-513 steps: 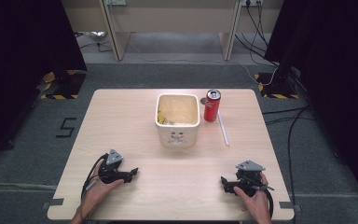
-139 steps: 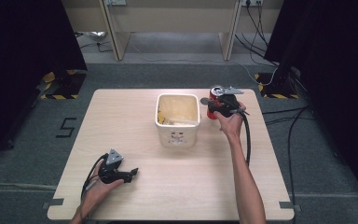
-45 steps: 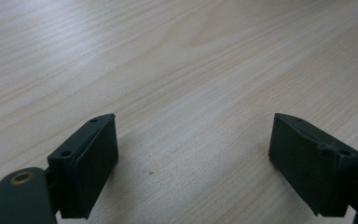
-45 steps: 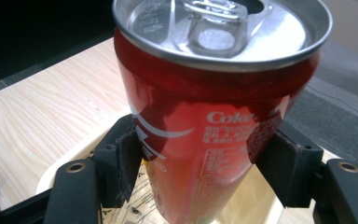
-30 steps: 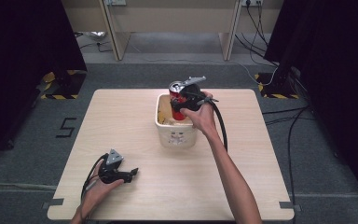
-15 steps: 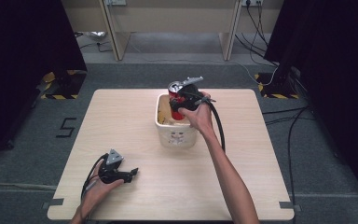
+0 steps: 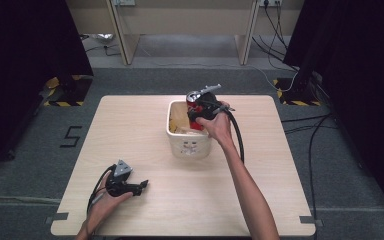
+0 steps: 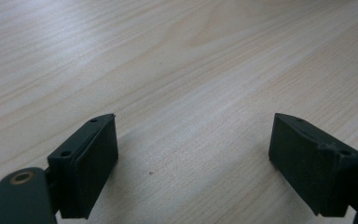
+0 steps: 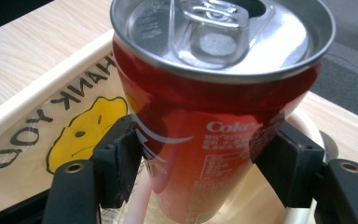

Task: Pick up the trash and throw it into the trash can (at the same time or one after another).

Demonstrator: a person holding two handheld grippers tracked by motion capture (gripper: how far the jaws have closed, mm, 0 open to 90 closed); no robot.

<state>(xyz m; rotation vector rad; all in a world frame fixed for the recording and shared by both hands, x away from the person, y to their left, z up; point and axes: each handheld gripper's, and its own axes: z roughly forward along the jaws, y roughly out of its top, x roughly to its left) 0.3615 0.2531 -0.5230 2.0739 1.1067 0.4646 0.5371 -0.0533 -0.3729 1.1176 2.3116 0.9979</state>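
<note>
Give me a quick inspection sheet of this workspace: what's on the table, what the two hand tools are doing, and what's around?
Surface: pale wooden table, bare apart from the things below.
Job's things: red soda can, opened, held over the white bin, which has a plastic bag with a smiley face inside.
Clutter: nothing seen.
Grippers: right gripper clamped on the can's sides; left gripper open, resting on the table near its front edge.
Cables: a black cable trails from the right gripper; more run over the floor at right.
Surroundings: grey floor, black curtains at both sides, wooden desk legs behind.
</note>
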